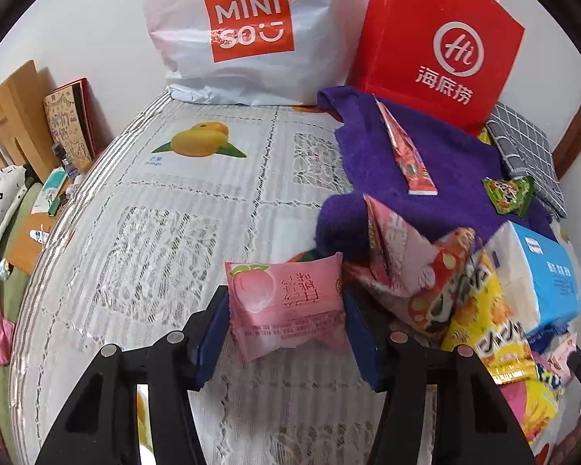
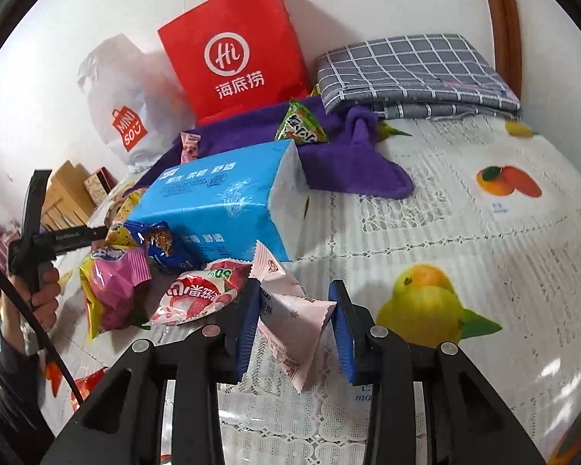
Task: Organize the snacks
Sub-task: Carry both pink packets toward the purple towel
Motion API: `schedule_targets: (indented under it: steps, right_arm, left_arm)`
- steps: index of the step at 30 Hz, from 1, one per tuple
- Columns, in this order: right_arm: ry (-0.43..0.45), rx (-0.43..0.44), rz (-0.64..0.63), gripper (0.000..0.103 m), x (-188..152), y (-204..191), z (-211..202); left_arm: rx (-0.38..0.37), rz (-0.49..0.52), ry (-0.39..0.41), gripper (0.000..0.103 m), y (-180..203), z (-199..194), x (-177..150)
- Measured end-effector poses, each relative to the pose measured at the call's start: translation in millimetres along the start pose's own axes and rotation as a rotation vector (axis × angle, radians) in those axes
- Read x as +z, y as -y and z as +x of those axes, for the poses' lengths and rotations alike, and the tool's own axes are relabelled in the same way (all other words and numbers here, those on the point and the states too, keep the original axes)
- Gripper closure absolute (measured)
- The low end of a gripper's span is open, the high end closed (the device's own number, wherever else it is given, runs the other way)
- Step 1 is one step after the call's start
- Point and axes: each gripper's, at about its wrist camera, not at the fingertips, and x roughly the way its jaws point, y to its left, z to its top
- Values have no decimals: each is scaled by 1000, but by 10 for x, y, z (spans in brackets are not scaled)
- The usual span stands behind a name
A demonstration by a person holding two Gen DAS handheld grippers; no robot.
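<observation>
The left tool [image 1: 286, 333] is clamping a pink peach-printed snack packet [image 1: 286, 310] between its two blue pads, holding it just above the lace-covered tabletop [image 1: 155, 232], which is printed with fruit pictures. To the right of that packet a heap of snacks is lying: a pink and red patterned packet [image 1: 403, 267], a yellow bag [image 1: 488, 329] and a blue tissue pack [image 1: 542, 271] are crowding together, touching one another. Behind them a purple towel [image 1: 457, 159] is spreading over the tabletop, carrying a long red stick packet [image 1: 406, 155] and a small green packet [image 1: 509, 193]. A white MINISO bag [image 1: 244, 31] and a red paper bag [image 1: 437, 46] are standing against the wall at the far edge, and a grey checked cloth [image 1: 523, 147] is lying folded at the right.

The right tool [image 2: 296, 321] is gripping a pale pink snack packet [image 2: 290, 310], its pads pressing the wrapper from both sides so that the packet is standing tilted between them. Just left of it a strawberry-printed packet [image 2: 197, 294], a pink and yellow bag [image 2: 112, 286] and a dark blue wrapper [image 2: 166, 248] are lying in front of the tissue pack. At the far left of the right wrist view a person's hand [image 2: 46, 290] is holding the handle of the other tool.
</observation>
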Motion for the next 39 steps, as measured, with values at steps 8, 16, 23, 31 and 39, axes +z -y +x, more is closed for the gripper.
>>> schedule_targets:
  steps: [8, 16, 23, 31, 39]
  right_arm:
    - [29, -82, -33, 67, -15, -86, -69]
    - [12, -104, -29, 68, -81, -204, -242]
    - [37, -105, -58, 68, -151, -375, -518]
    - [50, -97, -94, 68, -209, -609, -720]
    - [46, -101, -87, 68, -209, -714, -865]
  left_arm:
    - [-54, 38, -6, 49, 173, -322, -302]
    - [-154, 83, -8, 49, 435, -661, -720]
    - [-193, 102, 9, 49, 527, -903, -894]
    - [-201, 117, 48, 49, 594, -1202, -962]
    - [-227, 142, 67, 49, 712, -1403, -945]
